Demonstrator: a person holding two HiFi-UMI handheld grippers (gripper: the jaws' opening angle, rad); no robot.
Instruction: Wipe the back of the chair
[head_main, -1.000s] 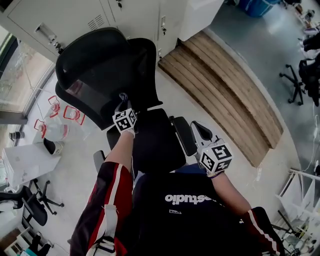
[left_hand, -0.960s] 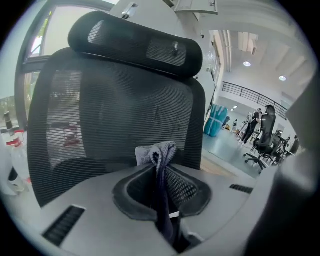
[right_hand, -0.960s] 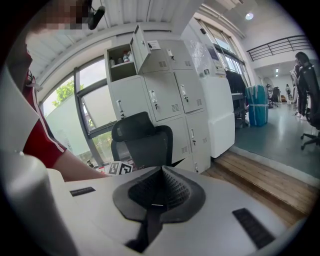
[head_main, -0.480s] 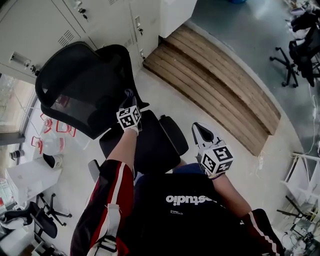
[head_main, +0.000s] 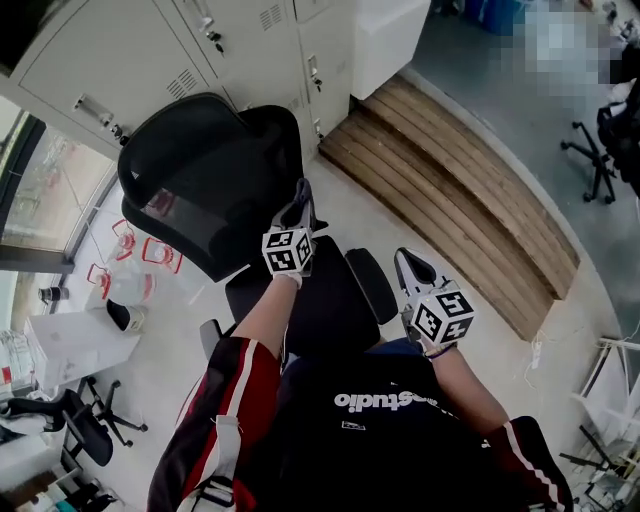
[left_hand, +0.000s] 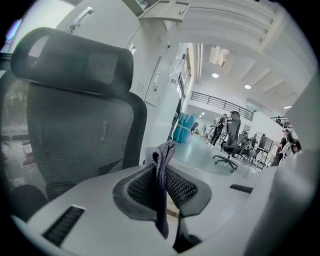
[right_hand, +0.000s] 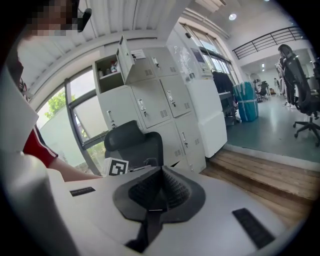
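Observation:
A black office chair stands in front of me, its mesh back (head_main: 190, 190) and headrest (left_hand: 75, 62) upright, its seat (head_main: 320, 300) below my arms. My left gripper (head_main: 300, 208) is shut on a grey-purple cloth (left_hand: 161, 172) that hangs between its jaws. It is held at the right edge of the chair back (left_hand: 80, 135), and I cannot tell if the cloth touches it. My right gripper (head_main: 409, 264) hangs lower, to the right of the chair's armrest (head_main: 372, 285), shut with nothing in it. In the right gripper view the chair (right_hand: 134, 144) stands ahead on the left.
Grey lockers (head_main: 150, 50) stand right behind the chair. A wooden step (head_main: 470, 200) runs diagonally on the right. Clear containers with red handles (head_main: 135, 262) lie on the floor at left. Other office chairs (head_main: 65, 420) stand at lower left and far right (head_main: 600, 150).
My left gripper with the cloth has moved right across the chair back, from its middle to its right edge. The right gripper has barely moved.

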